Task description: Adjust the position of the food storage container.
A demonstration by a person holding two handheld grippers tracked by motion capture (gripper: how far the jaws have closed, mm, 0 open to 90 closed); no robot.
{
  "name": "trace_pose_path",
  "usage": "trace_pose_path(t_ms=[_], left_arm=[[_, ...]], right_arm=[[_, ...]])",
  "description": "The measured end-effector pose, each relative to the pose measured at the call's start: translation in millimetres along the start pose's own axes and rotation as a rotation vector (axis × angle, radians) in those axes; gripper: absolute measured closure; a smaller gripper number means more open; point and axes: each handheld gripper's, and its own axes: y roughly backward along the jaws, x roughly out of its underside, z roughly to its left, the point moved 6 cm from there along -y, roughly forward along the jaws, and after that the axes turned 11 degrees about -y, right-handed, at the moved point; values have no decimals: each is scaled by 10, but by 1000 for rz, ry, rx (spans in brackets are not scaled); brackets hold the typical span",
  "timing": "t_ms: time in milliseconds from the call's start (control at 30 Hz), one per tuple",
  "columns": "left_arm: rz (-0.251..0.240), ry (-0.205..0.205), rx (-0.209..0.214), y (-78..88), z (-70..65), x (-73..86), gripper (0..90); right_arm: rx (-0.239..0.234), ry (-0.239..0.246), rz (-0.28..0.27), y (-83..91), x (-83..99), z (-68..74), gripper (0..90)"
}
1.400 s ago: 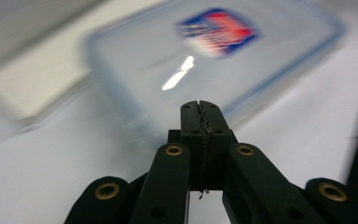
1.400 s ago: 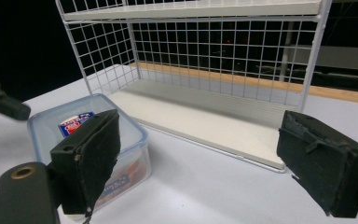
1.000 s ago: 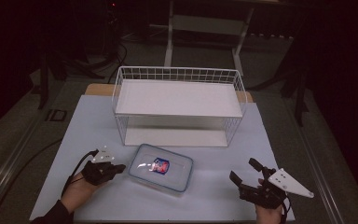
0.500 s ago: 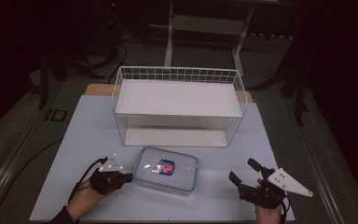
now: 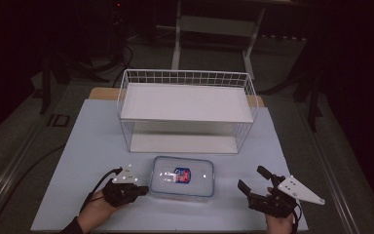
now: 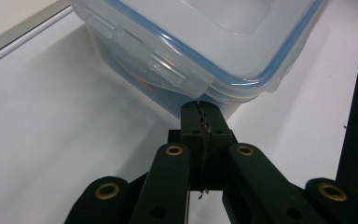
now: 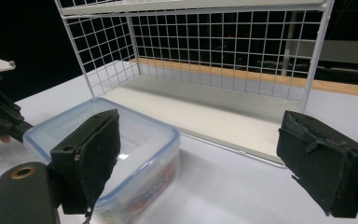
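1. The clear lidded container (image 5: 183, 176) sits on the worktop (image 5: 92, 141) in front of the white wire rack (image 5: 187, 109), near its lower shelf (image 5: 182, 143) but apart from it. Something red and blue shows inside; can't tell what it is.
2. My left gripper (image 5: 143, 189) has its jaws fully together with nothing between them. In the left gripper view the tips (image 6: 204, 116) sit right at the container's (image 6: 191, 51) near wall under the lid rim, touching or almost touching, hard to call. Reads as a push, not a grasp.
3. My right gripper (image 5: 256, 181) is spread wide and empty, well to the right of the container. In the right gripper view its jaws frame the container (image 7: 107, 154) and the rack (image 7: 205, 51) beyond it.
4. Progress, my judgement: early. The container is not lifted, not gripped, and not on either rack shelf.
5. Left to do, as I judge it: line the container up, take hold of it, probably with the wide right gripper, and place it into the rack.
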Motion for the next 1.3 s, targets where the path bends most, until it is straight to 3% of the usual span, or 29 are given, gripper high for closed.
trace_pose_path(t_ms=[467, 667, 733, 900, 967, 1033, 1067, 1100, 1133, 1167, 1233, 1267, 1300], left_arm=[[-9, -20, 36, -150, -87, -131, 896], [-22, -9, 45, -112, -70, -145, 889], [-37, 2, 53, -49, -55, -144, 839], [-77, 32, 25, 161, 0, -180, 686], [-120, 51, -14, 245, 17, -227, 533], [-140, 68, -3, 288, 18, -264, 352], [-157, 85, 5, 309, 18, -291, 352], [-168, 104, 11, 324, 23, -317, 283], [-184, 120, 40, 339, 27, -342, 164], [-196, 128, 62, 347, 30, -359, 164], [-214, 164, 61, 356, 74, -393, 109], [-233, 188, 69, 355, 107, -414, 109], [-244, 225, 90, 339, 152, -442, 55]], right_arm=[[-4, 5, 2, -9, 4, 7, 133], [-6, 6, 6, -12, 9, 10, 133], [-7, 6, 6, -12, 10, 11, 132], [-9, 4, 11, -20, 19, 18, 133], [-9, 10, 11, -22, 19, 23, 133], [-8, 13, 14, -28, 24, 30, 133], [-8, 13, 14, -28, 24, 30, 133], [-8, 12, 17, -31, 28, 32, 132], [-9, 16, 22, -38, 37, 35, 132], [-9, 16, 22, -38, 37, 35, 132], [-7, 20, 23, -41, 39, 42, 125], [-7, 20, 23, -41, 39, 42, 125], [10, 32, 15, -37, 33, 40, 124]])
